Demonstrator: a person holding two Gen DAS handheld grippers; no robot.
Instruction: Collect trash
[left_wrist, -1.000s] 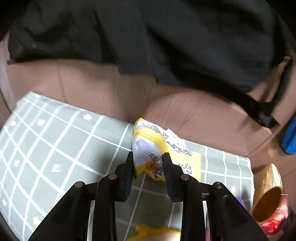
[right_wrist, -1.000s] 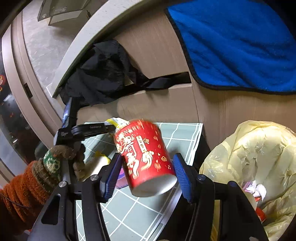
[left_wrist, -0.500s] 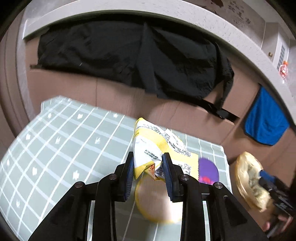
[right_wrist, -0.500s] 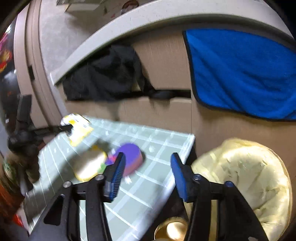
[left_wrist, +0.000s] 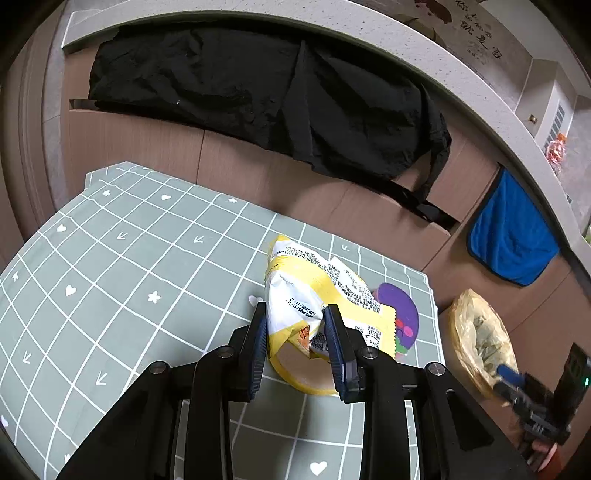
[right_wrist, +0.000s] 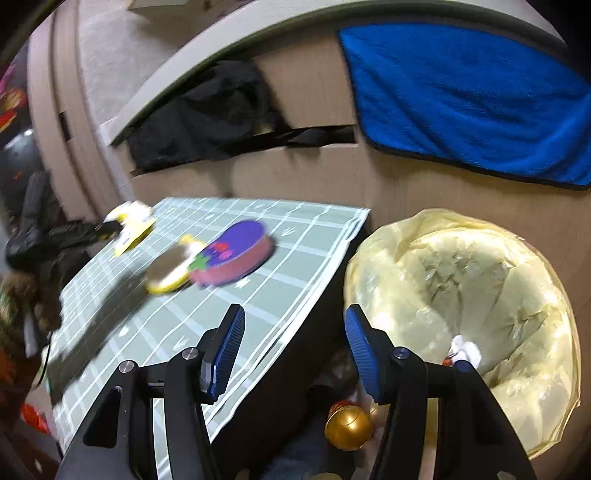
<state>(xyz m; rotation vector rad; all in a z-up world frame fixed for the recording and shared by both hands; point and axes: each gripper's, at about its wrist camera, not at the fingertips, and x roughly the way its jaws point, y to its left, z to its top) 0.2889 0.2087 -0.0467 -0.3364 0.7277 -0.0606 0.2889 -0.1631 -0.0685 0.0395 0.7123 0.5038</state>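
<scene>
Your left gripper (left_wrist: 297, 332) is clamped on a crumpled yellow-and-white snack wrapper (left_wrist: 317, 295), both blue-padded fingers pressed against its sides. The wrapper is held above the table, over a yellow-rimmed round lid (left_wrist: 303, 373) that lies on the cloth.

Your right gripper (right_wrist: 293, 350) stands with its fingers spread wide and nothing between them. It sits over the gap between the table edge and the trash bin (right_wrist: 461, 295), which is lined with a pale yellow bag and holds some scraps near its lower rim. A gold ball-shaped object (right_wrist: 349, 428) lies low beneath the right gripper.

The wrapper carries fine black print, including a date stamp, too small to read with confidence. Dark characters mark the countertop (left_wrist: 476, 37) at upper right; they are not legible.

The table wears a grey-green tablecloth (left_wrist: 129, 266) with a white grid and small hearts, arrows and stars. A purple-topped round container (right_wrist: 236, 254) with a pink side rests near the table's far corner, touching the yellow-rimmed lid. Behind, brown panelled cabinets run under a curved pale countertop; a black garment (left_wrist: 258, 99) and a blue towel (right_wrist: 469, 103) hang over them. The right wrist view is motion-blurred.
</scene>
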